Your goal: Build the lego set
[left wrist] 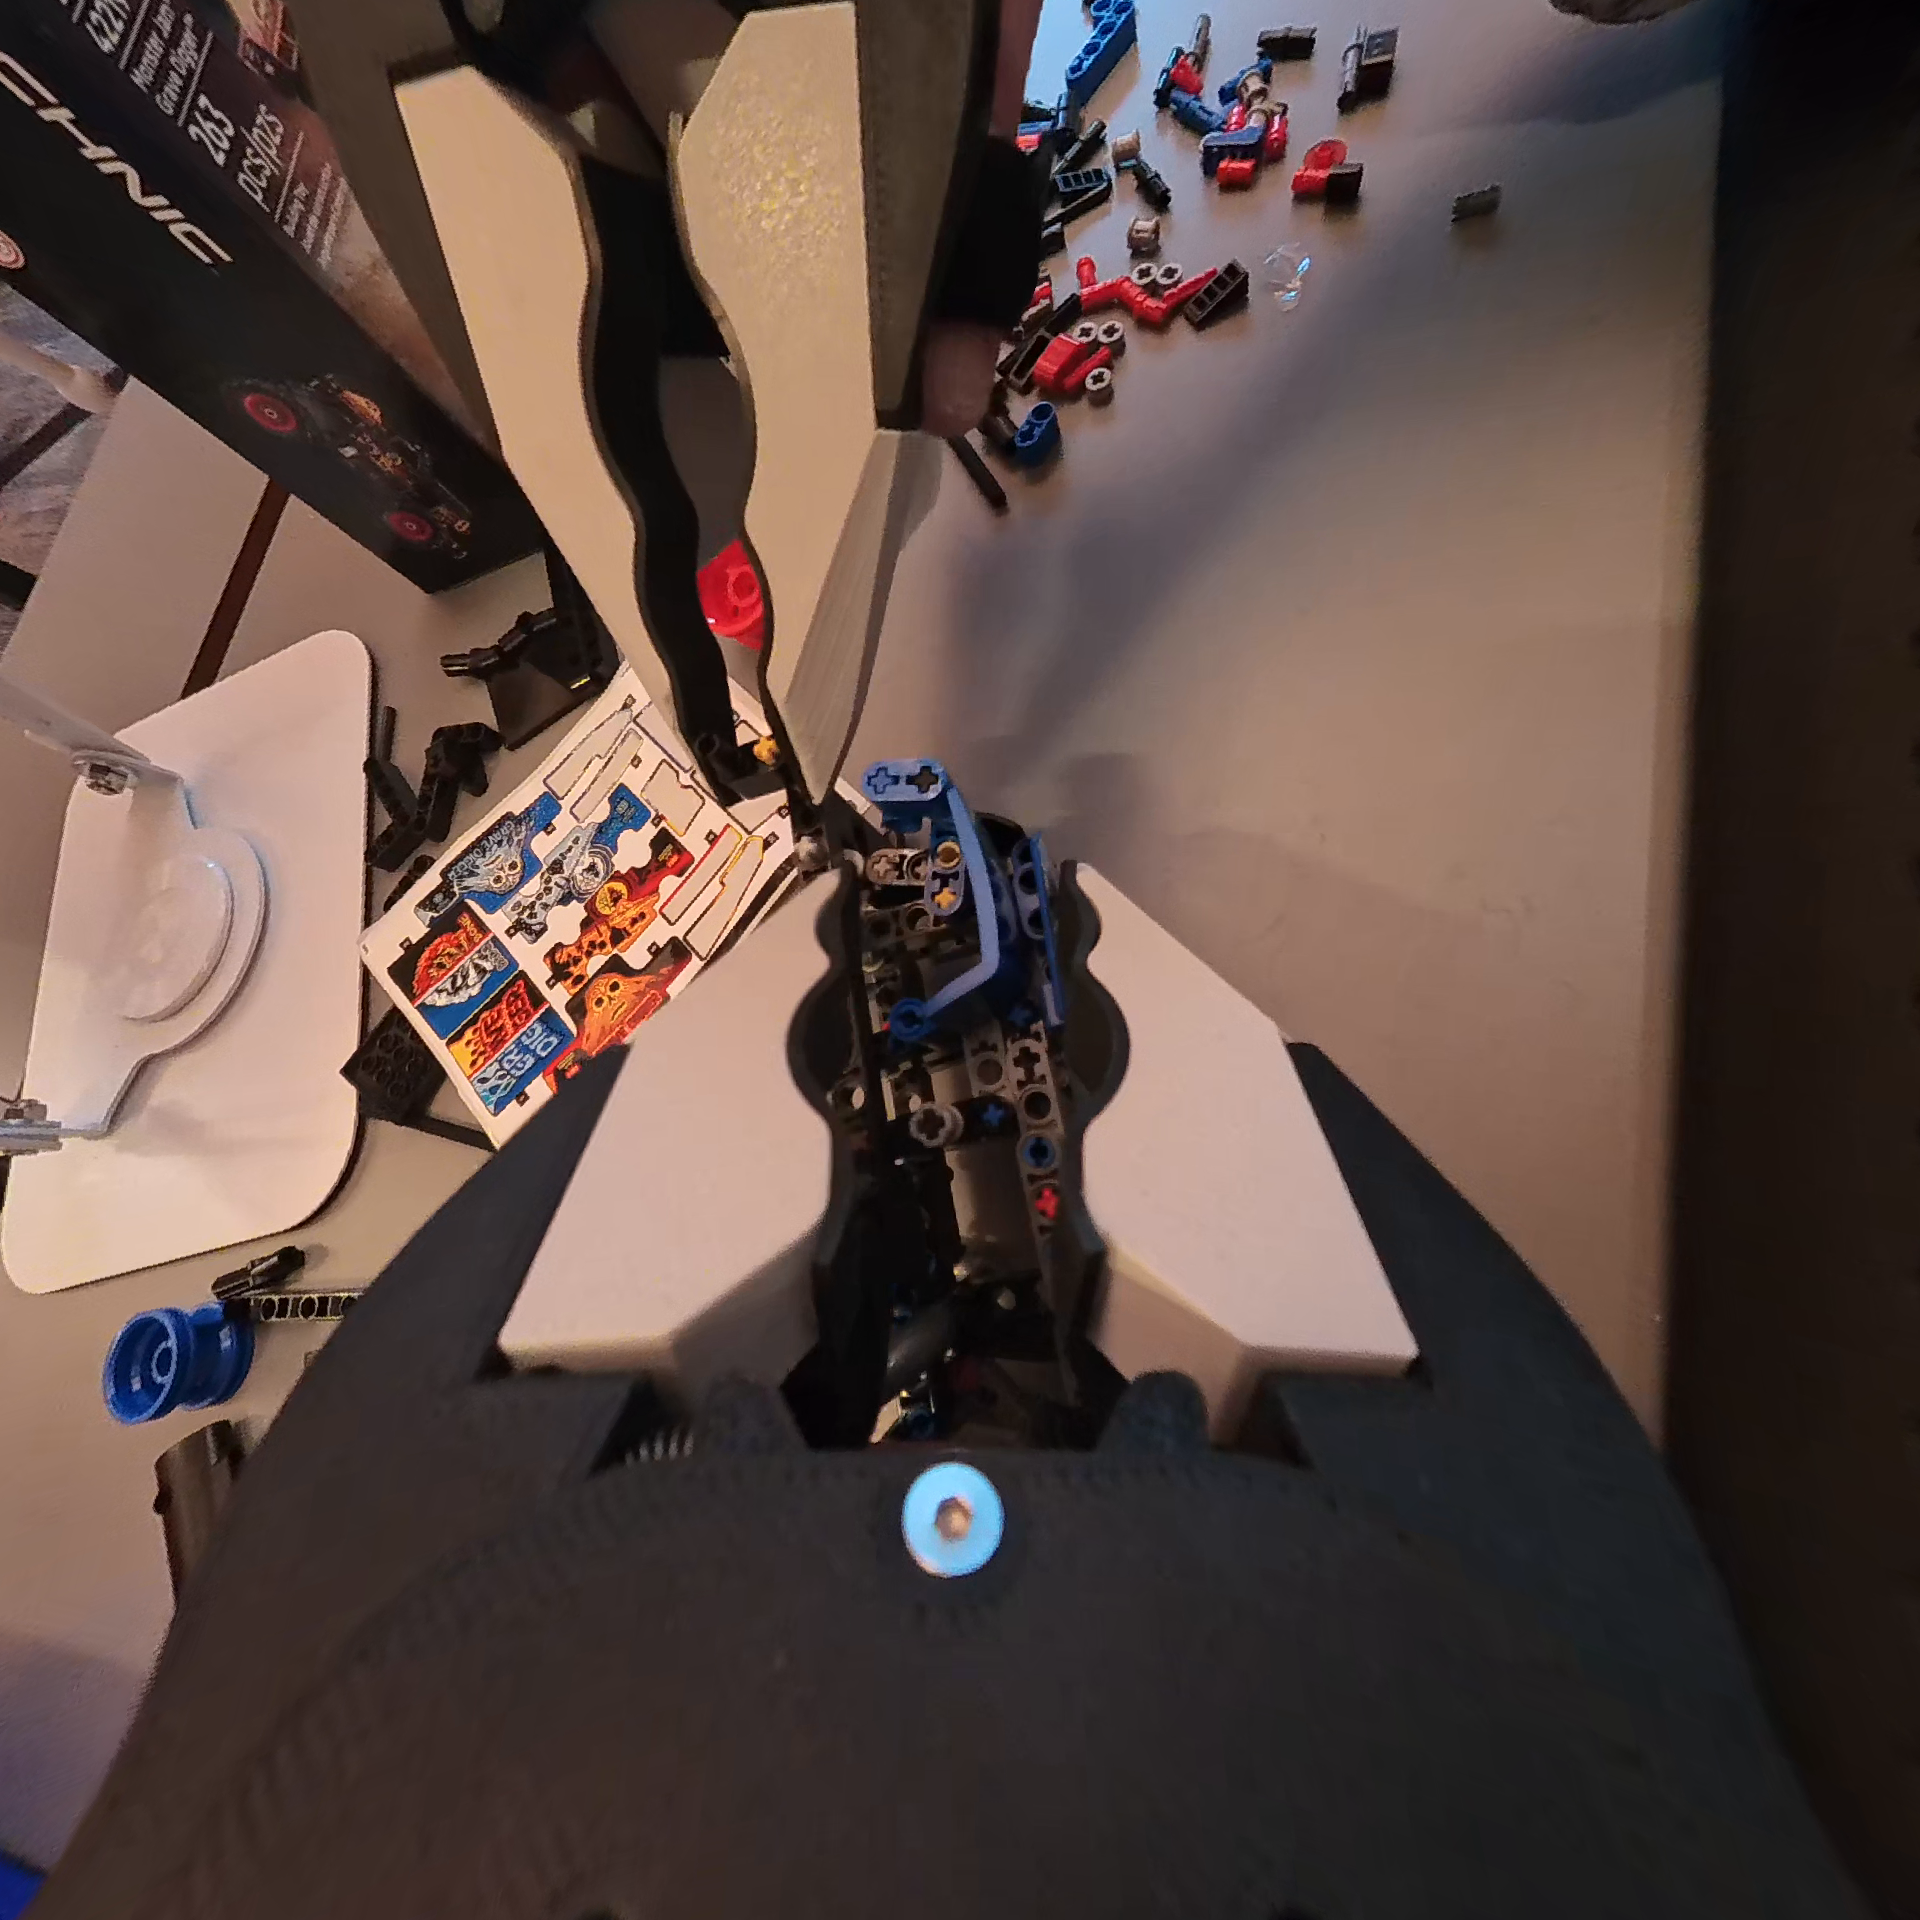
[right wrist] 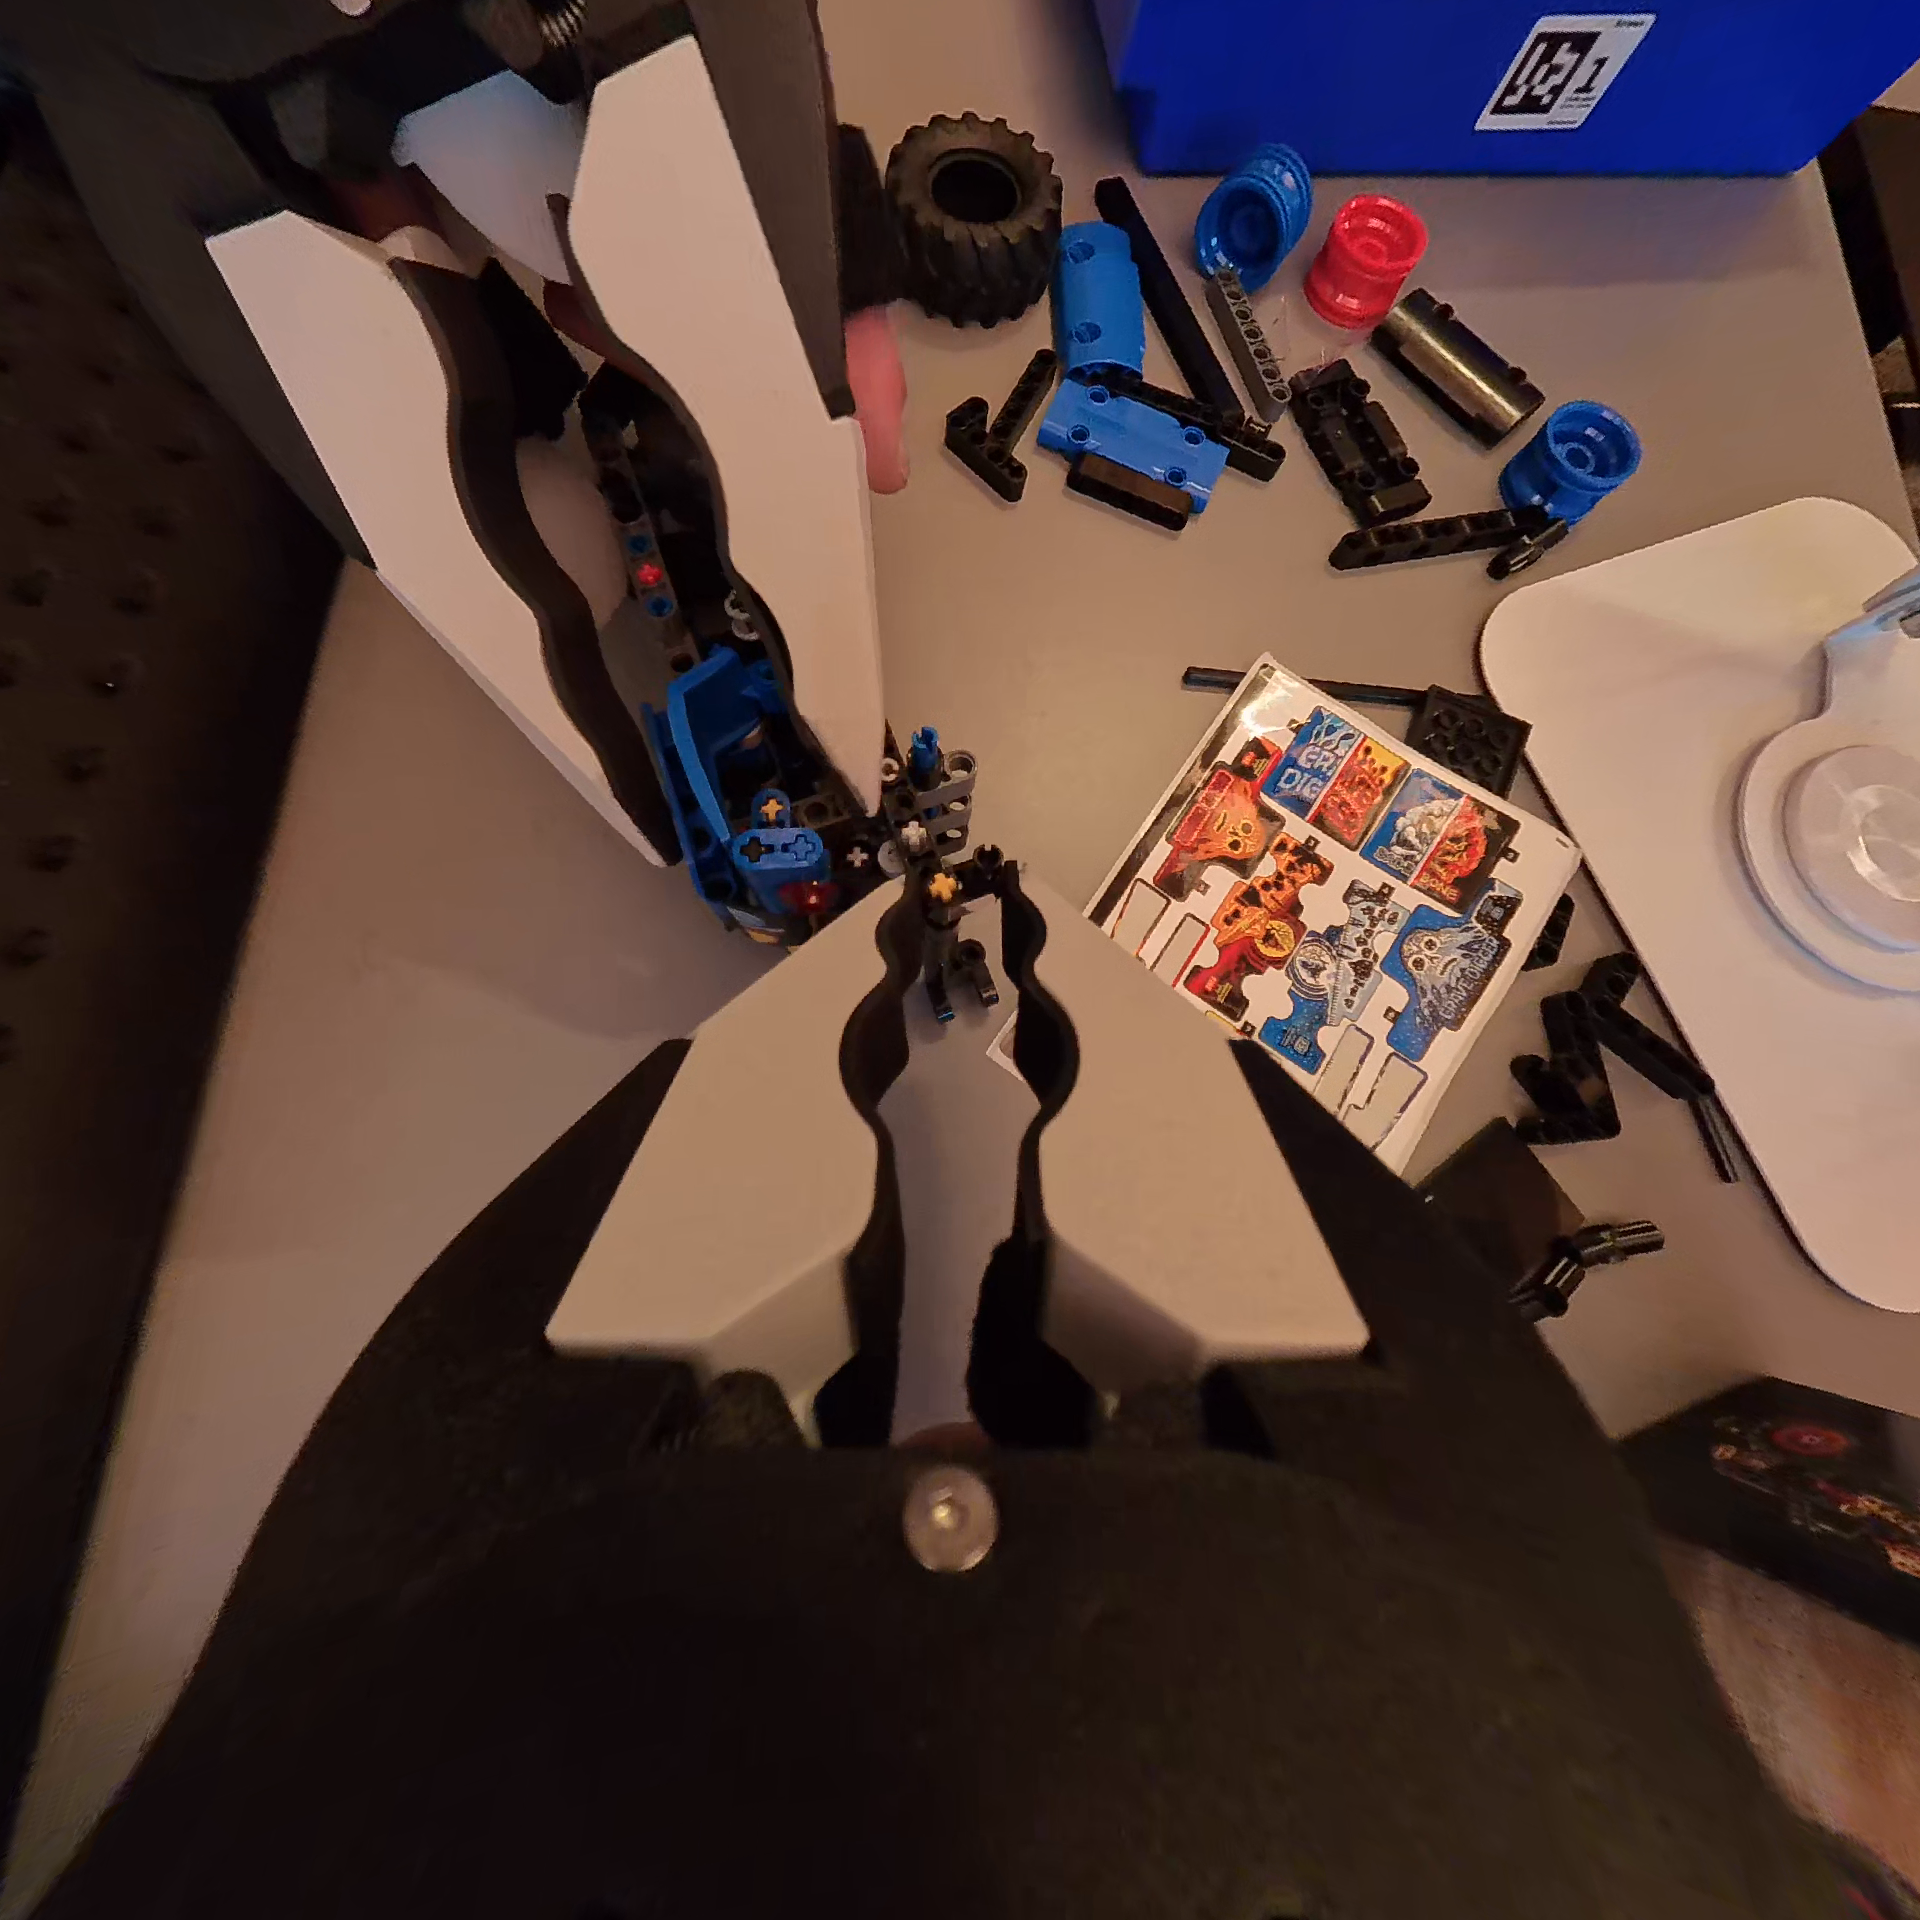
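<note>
Clamped in my left gripper (left wrist: pixel 961 1039), the chassis (left wrist: pixel 956 1018) feels rigid but snap-fragile; right gripper (right wrist: pixel 951 935) pinches a small black subassembly (right wrist: pixel 948 935), best held by beams.

Left gripper (left wrist: pixel 956 883) clamped tight, fingers pointing down and forward. Right gripper (right wrist: pixel 951 904) also closed near the tips (narrow gap lower down), meeting the left's tips almost head-on.

A blue and black lego assembly (left wrist: pixel 961 997) is clamped between the jaws of the left gripper (left wrist: pixel 956 883). Its front end is met by the right gripper (left wrist: pixel 795 800), above a sticker sheet (left wrist: pixel 561 914) on the tabletop (left wrist: pixel 1351 727).
</note>
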The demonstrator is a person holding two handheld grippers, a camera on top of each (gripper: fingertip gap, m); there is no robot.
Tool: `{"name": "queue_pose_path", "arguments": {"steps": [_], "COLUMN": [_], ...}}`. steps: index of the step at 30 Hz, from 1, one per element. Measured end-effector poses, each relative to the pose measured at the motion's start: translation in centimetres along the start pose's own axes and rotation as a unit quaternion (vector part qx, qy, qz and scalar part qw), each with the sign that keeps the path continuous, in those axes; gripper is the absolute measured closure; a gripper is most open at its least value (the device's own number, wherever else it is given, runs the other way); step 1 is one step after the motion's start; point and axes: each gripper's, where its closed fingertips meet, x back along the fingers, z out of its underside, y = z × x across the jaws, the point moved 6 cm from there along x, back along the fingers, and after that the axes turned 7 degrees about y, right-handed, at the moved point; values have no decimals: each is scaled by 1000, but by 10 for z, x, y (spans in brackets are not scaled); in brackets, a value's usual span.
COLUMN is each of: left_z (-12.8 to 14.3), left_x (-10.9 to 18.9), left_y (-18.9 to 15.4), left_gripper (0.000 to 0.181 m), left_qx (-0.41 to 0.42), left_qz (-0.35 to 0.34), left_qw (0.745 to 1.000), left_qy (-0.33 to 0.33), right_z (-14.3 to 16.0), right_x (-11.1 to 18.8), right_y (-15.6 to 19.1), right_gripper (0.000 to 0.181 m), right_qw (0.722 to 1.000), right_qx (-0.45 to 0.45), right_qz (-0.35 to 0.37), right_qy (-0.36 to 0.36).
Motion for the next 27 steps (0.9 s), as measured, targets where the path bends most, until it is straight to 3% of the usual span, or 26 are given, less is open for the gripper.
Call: {"name": "queue_pose_path", "arguments": {"steps": [10, 17, 27], "left_z": [-3, 0, 0], "left_x": [11, 3, 1], "left_y": [9, 8, 8], "left_gripper": [135, 128, 128], "left_qx": [31, 31, 38], "left_qz": [-6, -1, 8], "left_qw": [999, 1000, 999], "left_qy": [-39, 0, -1], "right_z": [-2, 0, 3], "right_x": [2, 1, -1], "right_y": [1, 2, 0], "right_gripper": [169, 168, 167], "right_qw": [1000, 1000, 1000], "right_qx": [5, 7, 1], "right_qz": [6, 5, -12], "right_qy": [-1, 5, -11]}}
